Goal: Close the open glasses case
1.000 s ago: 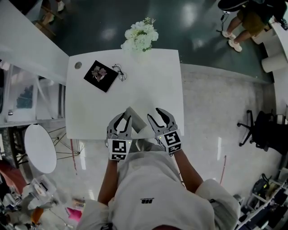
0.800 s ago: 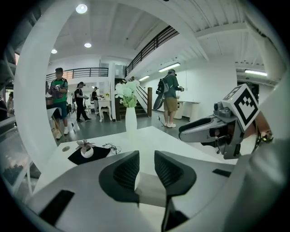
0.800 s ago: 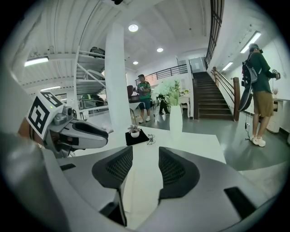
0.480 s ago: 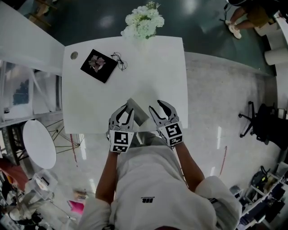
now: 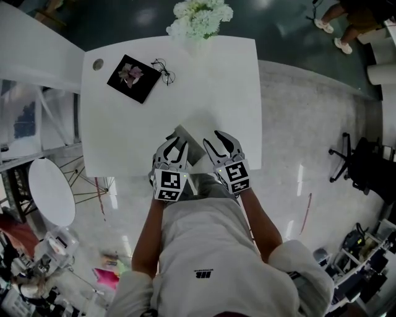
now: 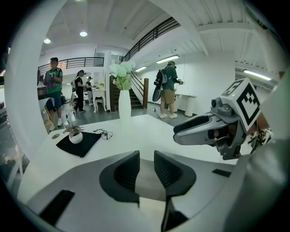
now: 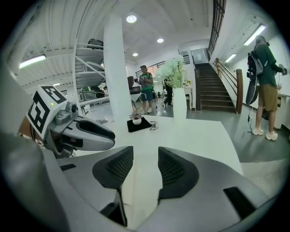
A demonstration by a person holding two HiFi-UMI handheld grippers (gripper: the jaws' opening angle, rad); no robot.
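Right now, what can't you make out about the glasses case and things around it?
Glasses case: head view, the left gripper covers part; how far open is unclear.
Left gripper view: only a gray strip of it shows between the parted jaws.
Glasses: head view, too small to tell folded or not.
Flowers: head view, cut by the top edge.

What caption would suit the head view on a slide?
Left gripper and right gripper poised at a grey glasses case on a white table.
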